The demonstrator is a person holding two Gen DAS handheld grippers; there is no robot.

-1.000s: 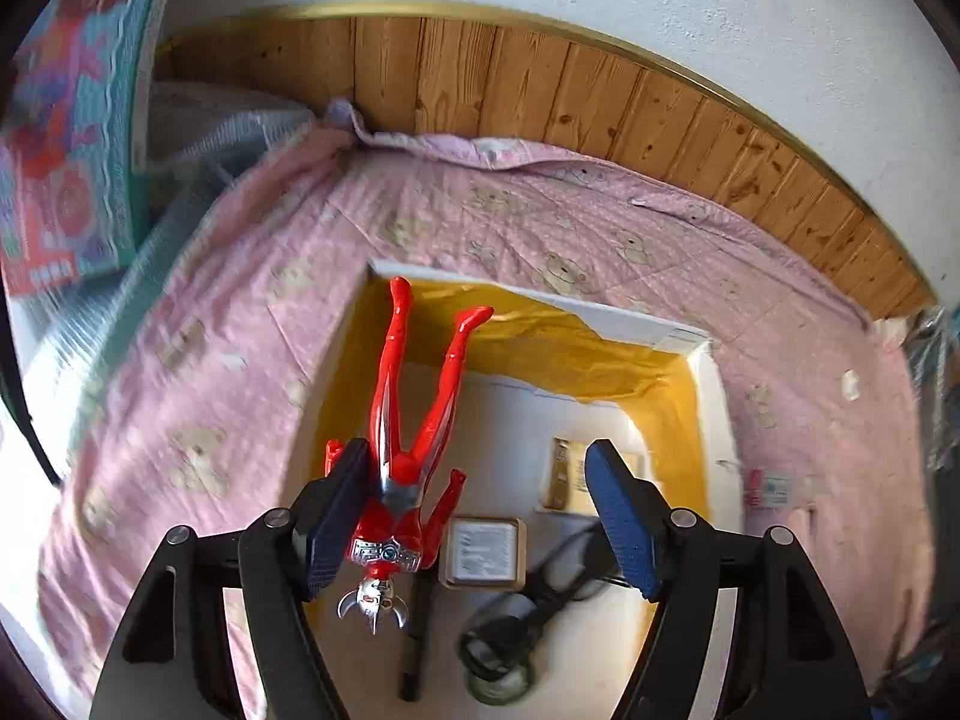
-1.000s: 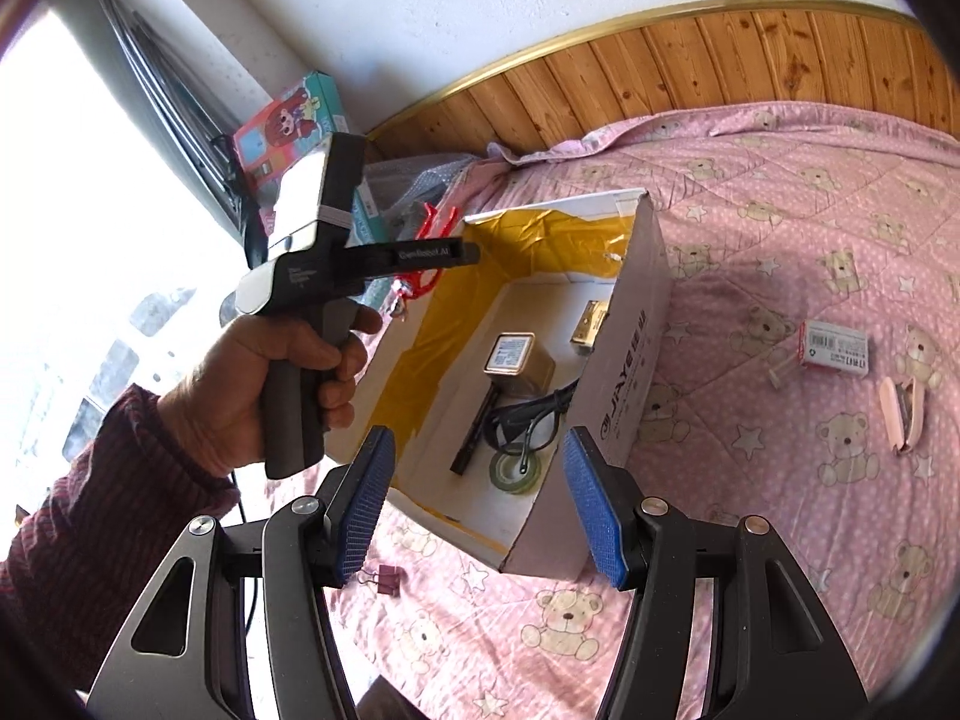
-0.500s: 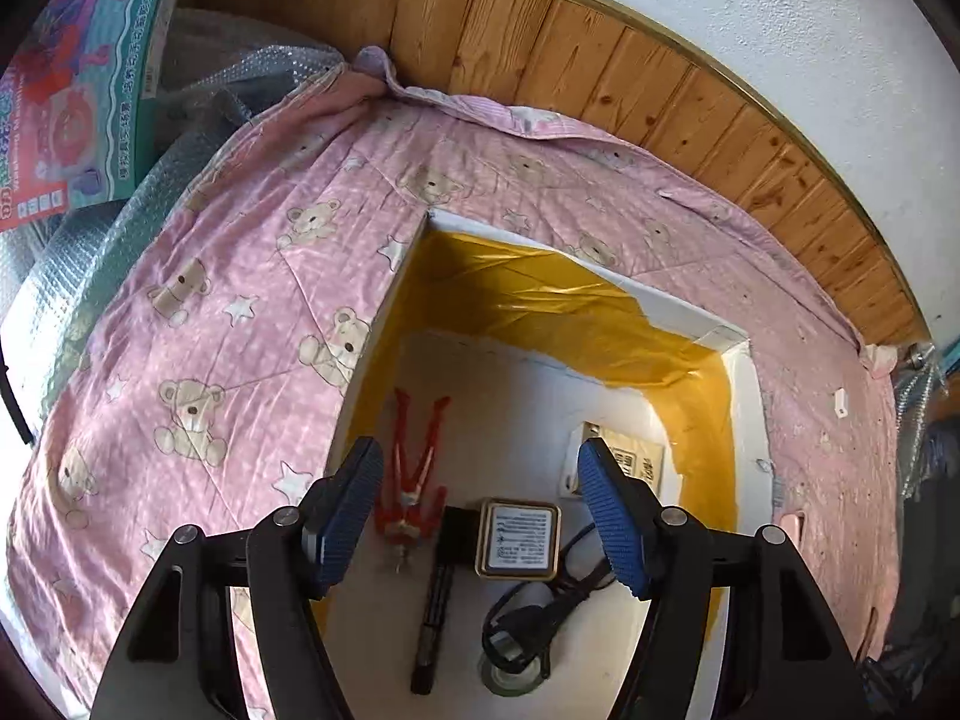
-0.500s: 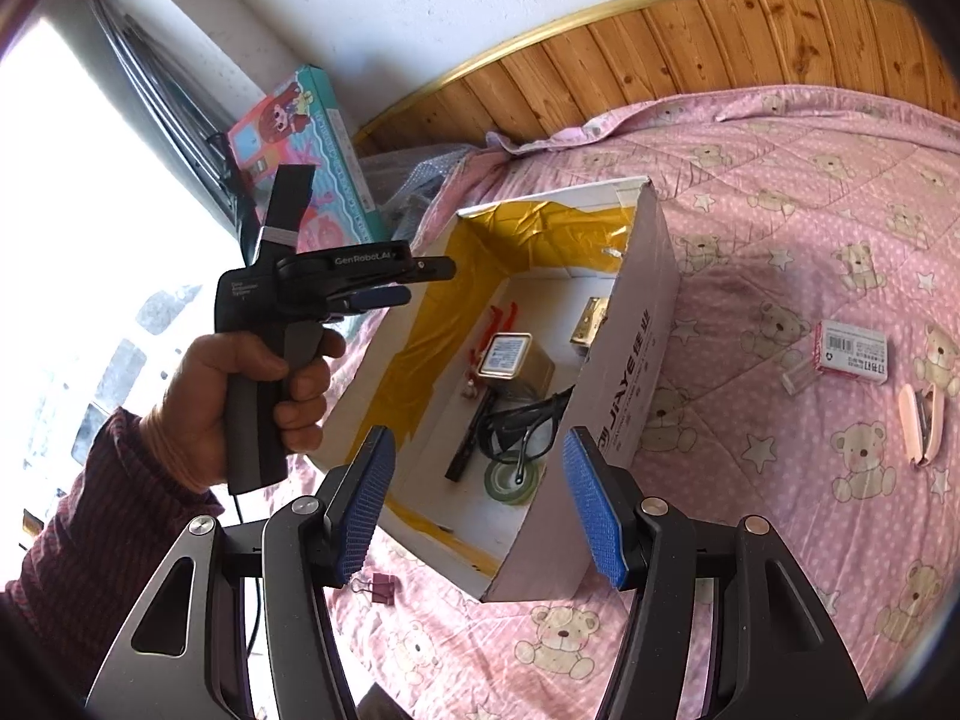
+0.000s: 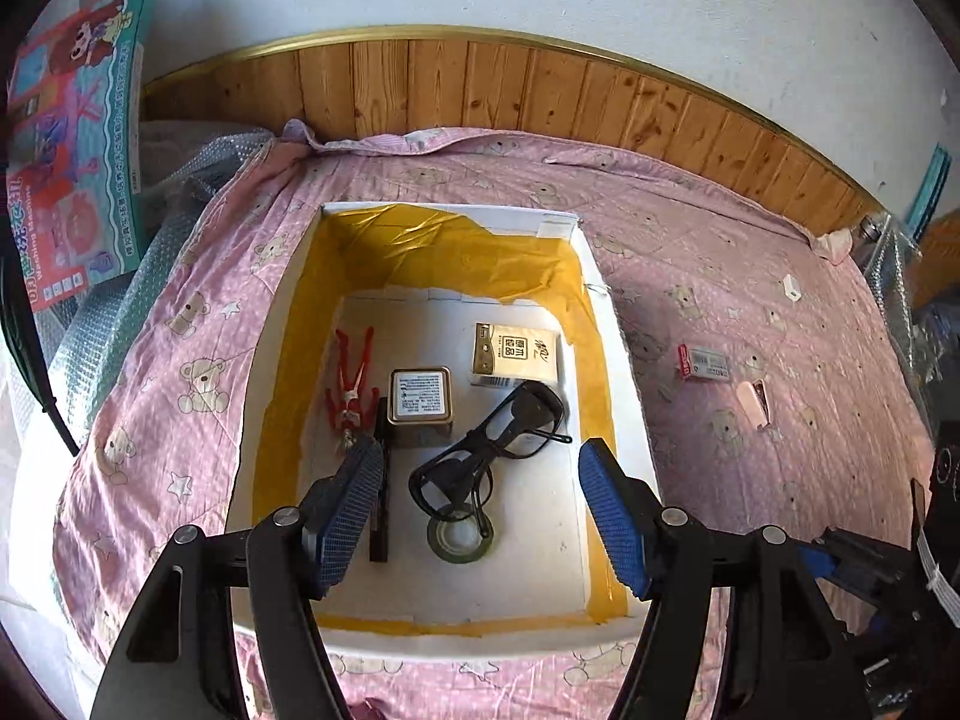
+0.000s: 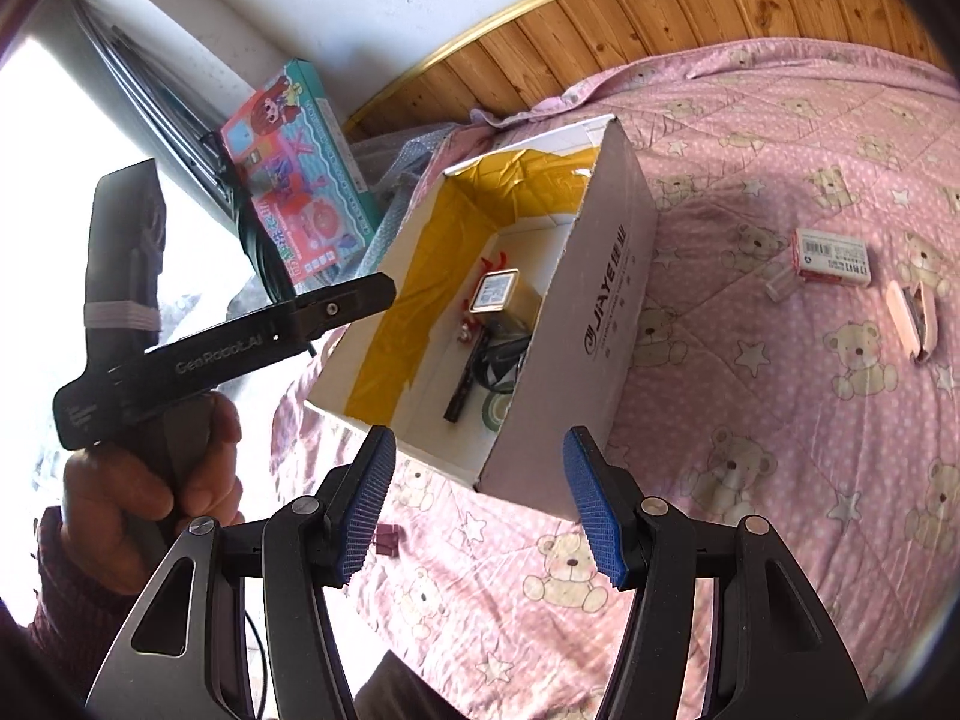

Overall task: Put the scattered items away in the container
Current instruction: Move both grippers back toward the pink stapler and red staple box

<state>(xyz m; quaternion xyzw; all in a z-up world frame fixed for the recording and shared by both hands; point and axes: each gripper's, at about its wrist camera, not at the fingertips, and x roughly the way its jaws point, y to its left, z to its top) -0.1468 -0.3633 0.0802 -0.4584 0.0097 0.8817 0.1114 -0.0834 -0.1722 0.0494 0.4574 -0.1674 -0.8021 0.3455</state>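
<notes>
Red toy figure now lies in the cardboard box — a second ago the left hand-held gripper gripped it; now its jaws gape empty above. Long axis runs along the box, legs toward the far wall. Right hand-held gripper — wide open, empty.

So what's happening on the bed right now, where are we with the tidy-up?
A person holds two tongs, both open and empty. The left tongs hover over the white box, which already holds a red toy figure, a square tin, glasses, a tape roll, a pen and a yellow card box. Outside on the pink quilt lie a small red-and-white box, a pink stapler-like item and a binder clip. The right tongs wait near the box's corner.
</notes>
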